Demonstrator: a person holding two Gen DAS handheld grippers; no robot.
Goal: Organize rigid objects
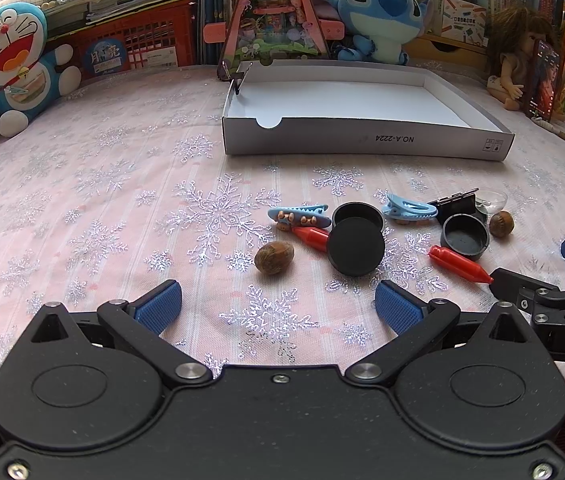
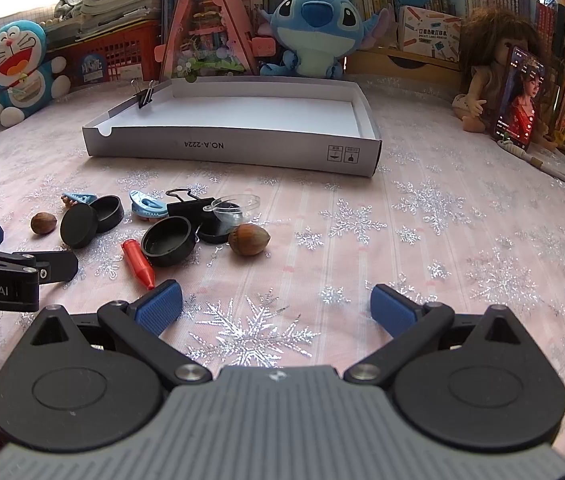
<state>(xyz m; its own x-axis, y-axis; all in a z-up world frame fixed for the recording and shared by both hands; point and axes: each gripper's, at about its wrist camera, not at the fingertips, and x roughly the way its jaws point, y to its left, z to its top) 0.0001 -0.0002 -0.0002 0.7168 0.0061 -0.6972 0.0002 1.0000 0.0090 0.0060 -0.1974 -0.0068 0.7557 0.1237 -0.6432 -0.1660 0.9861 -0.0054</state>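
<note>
Ahead of the left claw [image 1: 278,304], a brown nut [image 1: 274,257] lies nearest on the counter. Just beyond it a black round lid [image 1: 356,246] leans tilted against an open black pot [image 1: 357,214], with a red crayon-shaped piece [image 1: 309,235] and a blue hair clip [image 1: 299,216] to their left. Farther right sit a second blue clip [image 1: 411,209], a black binder clip [image 1: 456,202], another black cap [image 1: 465,236], a second red piece [image 1: 460,264] and a second nut [image 1: 501,223]. Far beyond stands a shallow white box [image 1: 362,145], open side up, a small binder clip [image 2: 145,94] clamped to its left wall.

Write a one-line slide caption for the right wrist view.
Open right gripper above snowflake tablecloth; small items clustered left, before an empty white cardboard tray.
</note>
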